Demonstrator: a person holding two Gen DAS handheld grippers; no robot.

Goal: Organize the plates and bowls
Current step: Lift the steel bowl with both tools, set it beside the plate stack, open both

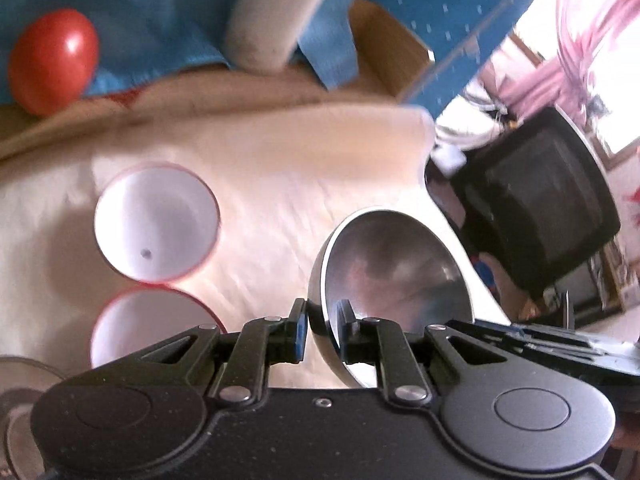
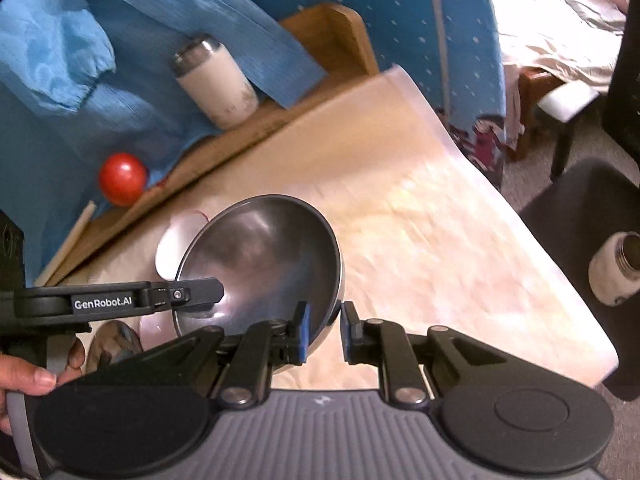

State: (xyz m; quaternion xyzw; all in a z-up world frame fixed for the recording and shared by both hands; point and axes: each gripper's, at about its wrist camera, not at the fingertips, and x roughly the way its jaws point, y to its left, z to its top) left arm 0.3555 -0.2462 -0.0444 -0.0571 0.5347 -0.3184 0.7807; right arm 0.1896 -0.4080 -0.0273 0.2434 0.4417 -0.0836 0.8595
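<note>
A shiny steel bowl (image 1: 394, 276) is tilted and held above the cream table cover. My left gripper (image 1: 323, 322) is shut on its near rim. In the right wrist view the same bowl (image 2: 264, 260) has my left gripper (image 2: 216, 290) clamped on its left rim, and my right gripper (image 2: 324, 330) straddles its right rim, one finger inside and one outside, with a small gap showing on the outer side. Two white bowls with red rims (image 1: 156, 222) (image 1: 148, 328) sit on the cover to the left.
A red tomato (image 1: 52, 60) and a white steel-capped flask (image 1: 272, 20) lie by a blue cloth at the back. A glass dish (image 1: 20, 392) is at the lower left. A black chair (image 2: 580, 256) stands off the table's right edge.
</note>
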